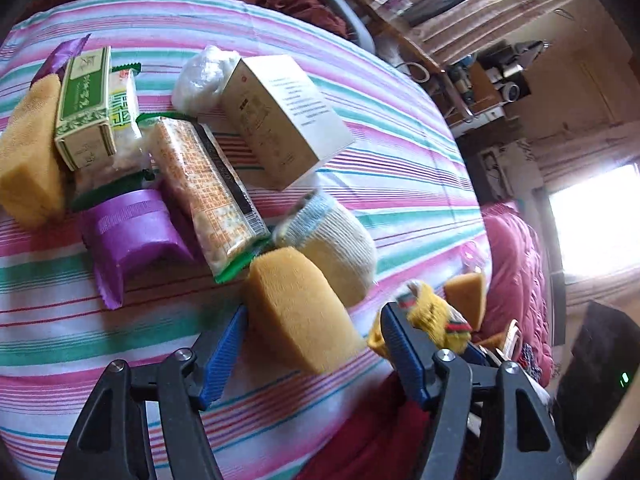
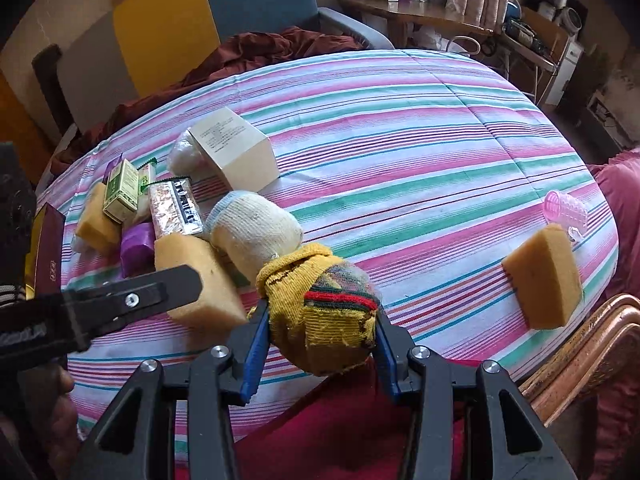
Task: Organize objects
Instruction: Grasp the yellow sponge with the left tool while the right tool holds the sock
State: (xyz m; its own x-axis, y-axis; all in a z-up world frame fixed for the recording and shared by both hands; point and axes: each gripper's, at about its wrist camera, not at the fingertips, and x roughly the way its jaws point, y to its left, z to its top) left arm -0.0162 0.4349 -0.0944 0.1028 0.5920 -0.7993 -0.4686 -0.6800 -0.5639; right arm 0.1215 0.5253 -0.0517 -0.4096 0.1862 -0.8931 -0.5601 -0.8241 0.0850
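My left gripper [image 1: 314, 326] is open, its blue fingers on either side of a yellow sponge [image 1: 298, 310] that rests on the striped cloth [image 1: 380, 128]; the left finger is close to the sponge and the right one stands apart. My right gripper [image 2: 320, 330] is shut on a rolled yellow sock [image 2: 324, 312] with red and green stripes, held just above the cloth's near edge. The sock also shows in the left wrist view [image 1: 430, 314]. A rolled white sock [image 2: 256, 232] lies behind it, touching the sponge [image 2: 200, 276].
At the left lie a white box [image 1: 280, 120], a cracker pack [image 1: 204, 188], a purple packet [image 1: 128, 232], a green box [image 1: 84, 108], another sponge [image 1: 28, 152] and a plastic bag [image 1: 204, 76]. A third sponge [image 2: 544, 276] and a pink cup [image 2: 566, 206] sit at the right edge.
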